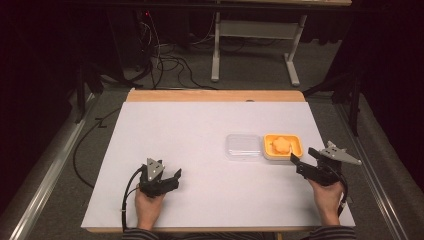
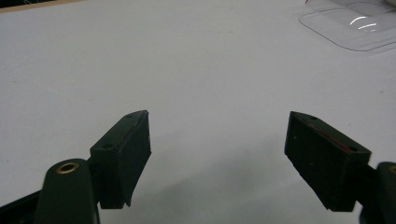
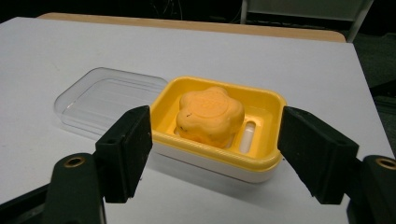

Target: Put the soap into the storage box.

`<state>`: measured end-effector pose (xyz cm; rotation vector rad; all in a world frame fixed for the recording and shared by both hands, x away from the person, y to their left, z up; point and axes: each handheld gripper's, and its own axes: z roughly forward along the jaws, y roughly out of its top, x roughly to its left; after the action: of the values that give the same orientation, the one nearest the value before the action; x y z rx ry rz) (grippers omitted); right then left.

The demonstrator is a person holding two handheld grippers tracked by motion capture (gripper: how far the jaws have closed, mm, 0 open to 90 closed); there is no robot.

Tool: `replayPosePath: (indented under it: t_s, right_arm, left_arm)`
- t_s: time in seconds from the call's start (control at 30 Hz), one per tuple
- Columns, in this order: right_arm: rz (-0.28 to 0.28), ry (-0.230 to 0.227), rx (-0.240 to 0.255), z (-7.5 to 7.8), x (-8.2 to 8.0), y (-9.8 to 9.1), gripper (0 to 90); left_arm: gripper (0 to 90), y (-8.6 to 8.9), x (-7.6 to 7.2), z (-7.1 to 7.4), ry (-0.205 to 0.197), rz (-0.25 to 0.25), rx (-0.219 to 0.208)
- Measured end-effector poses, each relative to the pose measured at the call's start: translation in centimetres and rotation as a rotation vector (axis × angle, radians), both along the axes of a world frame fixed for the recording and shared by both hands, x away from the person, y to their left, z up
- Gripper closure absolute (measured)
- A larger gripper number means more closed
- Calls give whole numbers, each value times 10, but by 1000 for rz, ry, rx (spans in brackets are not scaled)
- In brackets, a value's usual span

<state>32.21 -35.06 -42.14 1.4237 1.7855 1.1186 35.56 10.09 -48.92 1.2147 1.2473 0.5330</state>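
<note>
A yellow soap dish [image 1: 299,146] [image 3: 268,100] on a white base stands at the table's right. An orange flower-shaped soap [image 1: 282,144] [image 3: 210,114] sits in it. Its clear plastic lid [image 1: 243,146] [image 3: 107,98] [image 2: 355,23] lies flat just left of it, touching its side. My right gripper [image 1: 303,157] [image 3: 215,140] is held open just in front of the dish, nothing between the jaws. My left gripper [image 1: 174,179] [image 2: 217,135] hovers open over bare table at the front left, pointing toward the lid.
The white table top [image 1: 190,130] has a wooden strip along its far edge. Beyond it are floor cables [image 1: 170,65] and a white desk frame [image 1: 255,35]. Metal rails run along both sides of the table.
</note>
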Motion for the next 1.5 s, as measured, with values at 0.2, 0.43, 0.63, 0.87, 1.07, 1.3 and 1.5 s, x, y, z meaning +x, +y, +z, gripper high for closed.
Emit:
replayPosePath:
  t_s: [0.2,0.43,0.63,0.87,1.07,1.3,1.5]
  right_arm:
    - [6,-4,12,-3,-6,1,269]
    - [22,4,22,-4,-11,4,270]
    - [36,10,28,-7,-15,6,270]
    - [45,9,36,-8,-20,10,271]
    - [67,14,32,-11,-21,17,272]
    - [89,25,30,-16,-22,24,272]
    - [97,29,32,-18,-22,29,273]
  left_arm:
    - [231,0,0,0,-1,1,2]
    - [231,0,0,0,2,0,4]
    - [232,0,0,0,4,0,3]
    - [232,0,1,0,3,2,1]
    - [232,0,1,0,3,2,1]
    - [232,0,0,0,4,1,3]
    - [232,0,0,0,3,0,4]
